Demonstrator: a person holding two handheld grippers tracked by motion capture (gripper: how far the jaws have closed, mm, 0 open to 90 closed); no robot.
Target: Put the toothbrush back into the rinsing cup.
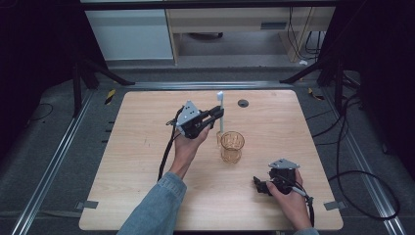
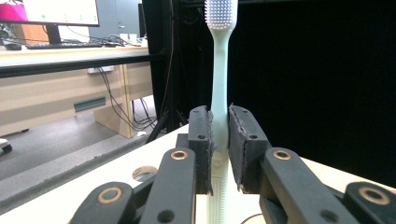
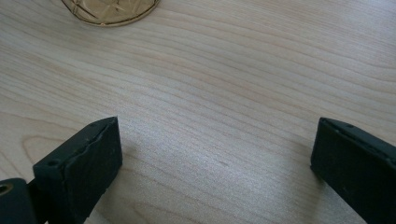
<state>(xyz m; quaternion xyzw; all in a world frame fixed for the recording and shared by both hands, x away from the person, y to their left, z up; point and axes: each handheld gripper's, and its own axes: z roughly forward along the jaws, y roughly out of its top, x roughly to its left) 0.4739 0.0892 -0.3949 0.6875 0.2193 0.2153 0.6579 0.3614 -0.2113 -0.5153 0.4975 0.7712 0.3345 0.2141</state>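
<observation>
High view first: the left hand-held gripper (image 1: 216, 117) is up over the middle of the counter (image 1: 137, 161), clamped on a pale toothbrush (image 1: 220, 108) that stands upright, bristle head on top. The brush is slim, light mint-white, its lower end just behind the rim of an amber glass (image 1: 232, 147). The glass is see-through with a cut pattern, standing upright just right of the left hand (image 1: 188, 143). The counter's left half is bare wood, with wide room out to the left edge and toward the near edge. A small dark round grommet (image 1: 243, 103) sits near the far edge, right of the brush head. The right hand-held gripper (image 1: 260, 185) rests low near the front right corner, well apart from the glass, cable trailing off to the right.

Left gripper view: the two black pads (image 2: 203, 149) press on the toothbrush (image 2: 219, 107) from both sides, gripping its handle partway up. The neck rises straight, and the rubbery nubbed head reaches the top of the frame. Beyond the counter's edge there is a desk with a monitor (image 2: 49, 11) at left, black curtain at right.

Right gripper view: the jaws stand wide apart with bare wood grain (image 3: 215, 126) between them, holding nothing. The base of the glass (image 3: 112, 10) peeks in at the top left, well clear of the pads.
</observation>
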